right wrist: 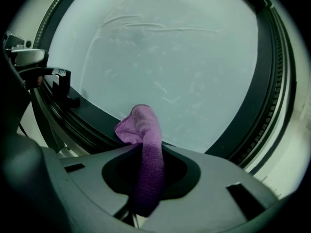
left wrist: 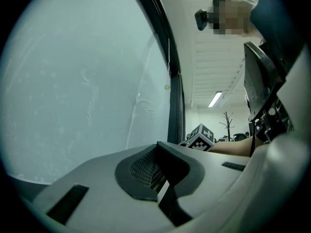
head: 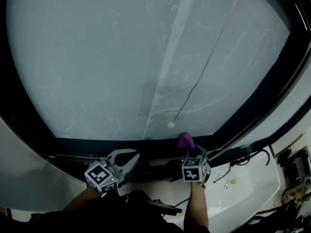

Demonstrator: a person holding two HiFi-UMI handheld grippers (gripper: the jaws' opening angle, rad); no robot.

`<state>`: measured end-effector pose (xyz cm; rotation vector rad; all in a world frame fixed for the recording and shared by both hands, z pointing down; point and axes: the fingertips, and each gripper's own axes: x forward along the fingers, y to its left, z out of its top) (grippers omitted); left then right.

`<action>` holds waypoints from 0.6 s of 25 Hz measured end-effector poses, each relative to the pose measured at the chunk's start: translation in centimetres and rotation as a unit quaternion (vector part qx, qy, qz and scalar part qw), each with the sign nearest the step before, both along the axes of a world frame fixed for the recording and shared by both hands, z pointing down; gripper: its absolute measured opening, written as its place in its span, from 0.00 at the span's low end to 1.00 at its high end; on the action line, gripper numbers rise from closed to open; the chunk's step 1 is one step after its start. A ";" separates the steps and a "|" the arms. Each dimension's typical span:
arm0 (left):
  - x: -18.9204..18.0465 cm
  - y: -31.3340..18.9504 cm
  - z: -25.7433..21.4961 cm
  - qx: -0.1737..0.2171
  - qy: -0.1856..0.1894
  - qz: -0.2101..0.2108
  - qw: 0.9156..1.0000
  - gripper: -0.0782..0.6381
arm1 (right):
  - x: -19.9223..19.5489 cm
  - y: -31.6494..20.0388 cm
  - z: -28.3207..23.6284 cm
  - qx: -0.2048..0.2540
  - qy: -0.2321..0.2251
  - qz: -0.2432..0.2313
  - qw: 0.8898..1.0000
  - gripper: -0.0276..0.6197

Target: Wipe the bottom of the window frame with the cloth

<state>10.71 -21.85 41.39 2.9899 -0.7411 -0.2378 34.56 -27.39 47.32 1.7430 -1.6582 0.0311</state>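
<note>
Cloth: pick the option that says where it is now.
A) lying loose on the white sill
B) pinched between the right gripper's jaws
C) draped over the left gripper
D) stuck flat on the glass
B: in the right gripper view the cloth runs up from between the jaws of the right gripper, which are clamped on it, while the left gripper holds nothing.

Your left gripper [left wrist: 156,165] has its jaws pressed together with nothing between them, and only the dark ribbed pads [left wrist: 143,170] meet. To the left past them stands the frosted window pane [left wrist: 82,91], and the dark window frame [left wrist: 176,106] rises upright at its right edge. Low beside the frame shows a marker cube [left wrist: 200,136] with a bare forearm [left wrist: 235,149] just right of it — farther back, a ceiling light [left wrist: 215,99] glows.
</note>
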 end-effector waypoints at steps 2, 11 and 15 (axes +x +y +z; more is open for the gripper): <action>0.3 0.0 -0.4 0.010 0.007 0.001 1.000 0.11 | 0.7 0.0 0.1 -0.001 -0.001 0.004 1.000 0.17; 3.7 0.6 -2.0 0.049 0.004 0.035 0.998 0.11 | 3.9 -0.3 0.3 -0.003 -0.012 0.011 1.000 0.17; 4.5 0.4 -1.9 0.044 0.005 0.041 0.998 0.11 | 5.6 -0.5 0.6 -0.004 -0.015 0.019 1.000 0.17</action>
